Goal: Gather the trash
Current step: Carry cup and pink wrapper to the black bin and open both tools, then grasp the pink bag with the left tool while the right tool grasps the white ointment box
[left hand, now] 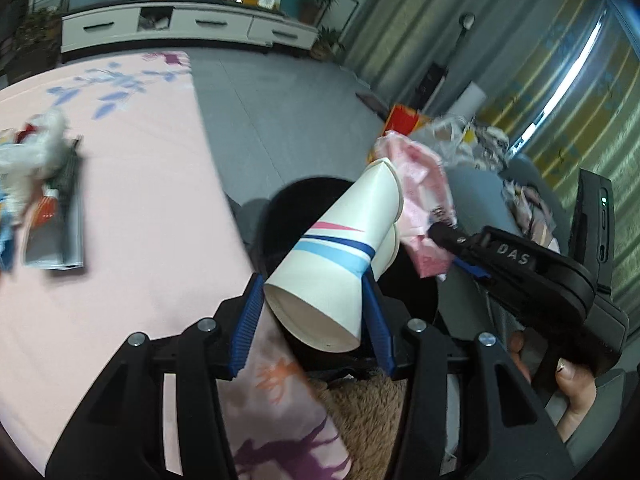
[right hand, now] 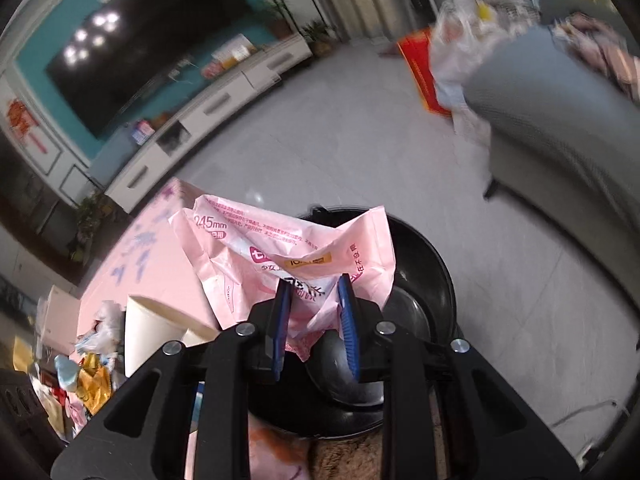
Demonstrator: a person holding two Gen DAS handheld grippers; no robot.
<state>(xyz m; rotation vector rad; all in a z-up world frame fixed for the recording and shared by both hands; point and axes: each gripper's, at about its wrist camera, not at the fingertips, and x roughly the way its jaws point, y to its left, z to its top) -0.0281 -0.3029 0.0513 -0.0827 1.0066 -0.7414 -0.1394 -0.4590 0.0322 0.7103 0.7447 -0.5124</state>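
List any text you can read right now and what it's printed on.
"DAS": on the right claw body, seen from the left wrist.
"245mm": on the pink wrapper the right claw pinches.
Other print on the wrapper: too small or creased to read.
Paper cups in the left claw: stripes only, no words.

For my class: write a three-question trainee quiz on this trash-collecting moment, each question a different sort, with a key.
1. True or false: the left gripper holds stacked paper cups.
2. The right gripper holds: A) a bottle B) a pink plastic wrapper C) nothing.
3. Fill in: below both loads sits a black ____.

Key
1. True
2. B
3. Bin
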